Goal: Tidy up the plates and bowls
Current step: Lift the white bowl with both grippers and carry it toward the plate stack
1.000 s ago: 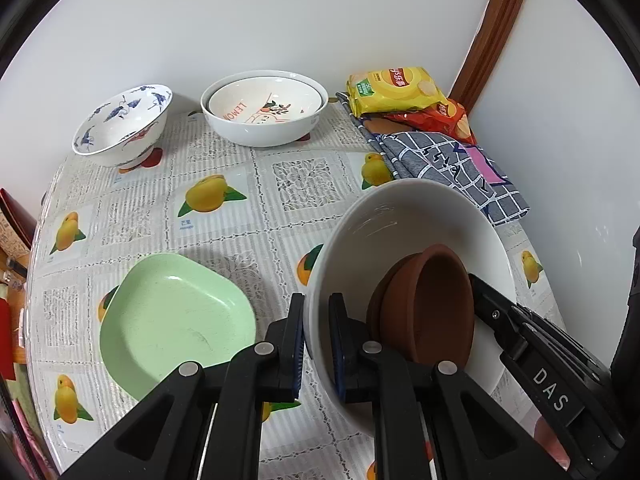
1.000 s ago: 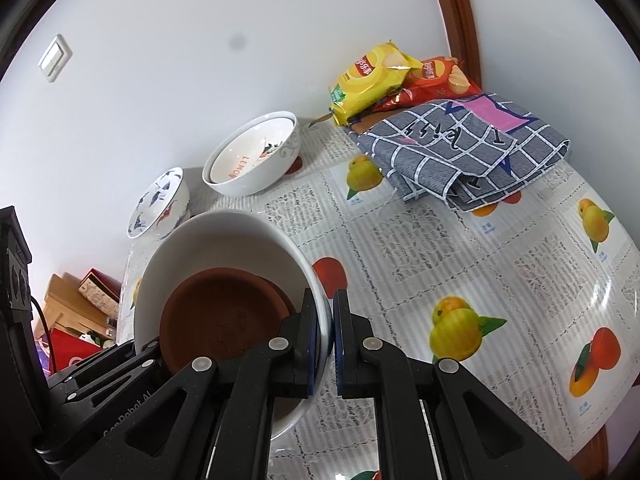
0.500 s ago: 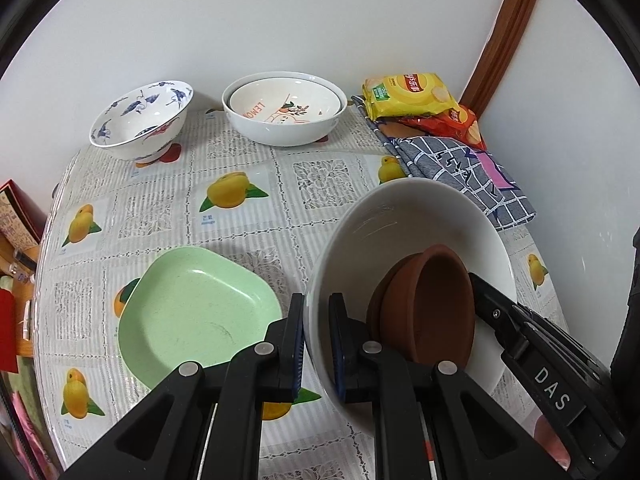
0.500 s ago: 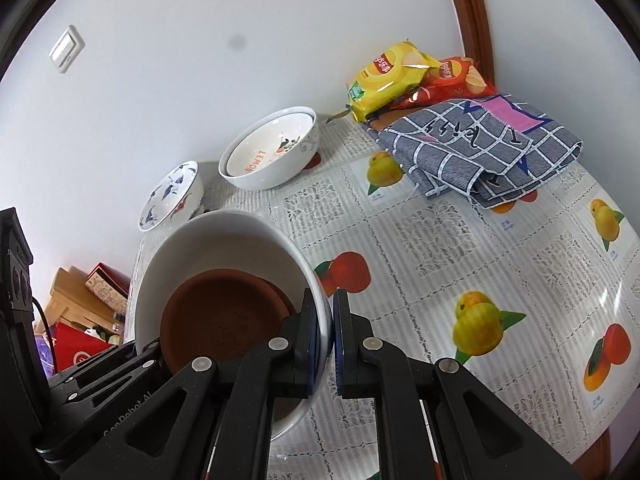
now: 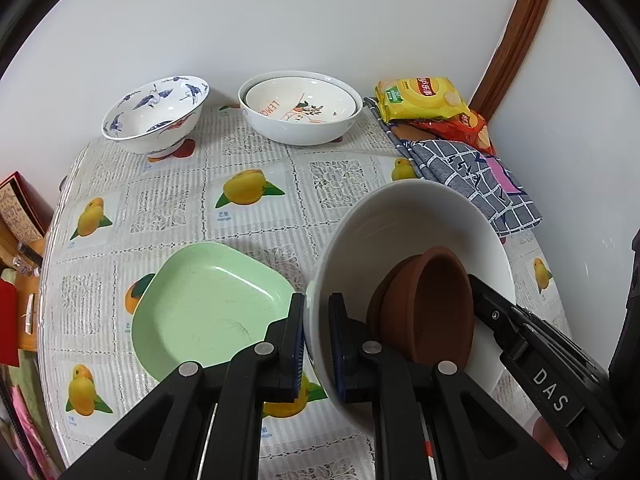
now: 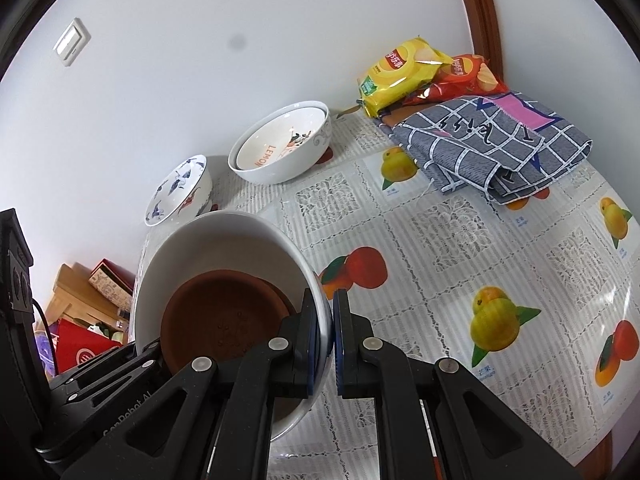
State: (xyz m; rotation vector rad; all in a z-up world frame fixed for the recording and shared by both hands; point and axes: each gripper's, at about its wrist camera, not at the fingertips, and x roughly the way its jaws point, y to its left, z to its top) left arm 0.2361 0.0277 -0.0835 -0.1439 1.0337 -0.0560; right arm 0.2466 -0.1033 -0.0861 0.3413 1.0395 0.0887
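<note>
A large white bowl with brown saucers inside is held above the table by both grippers. My left gripper is shut on its left rim. My right gripper is shut on its right rim; the bowl and saucers also show in the right wrist view. A green plate lies on the table left of the bowl. A blue-patterned bowl and two nested white bowls stand at the back by the wall.
Yellow and red chip bags and a folded checked cloth lie at the back right. The fruit-print tablecloth covers the round table. Boxes sit beyond the left edge.
Both grippers, still holding the white bowl, have pulled back and risen slightly; the table and back bowls look lower and farther in both views.
</note>
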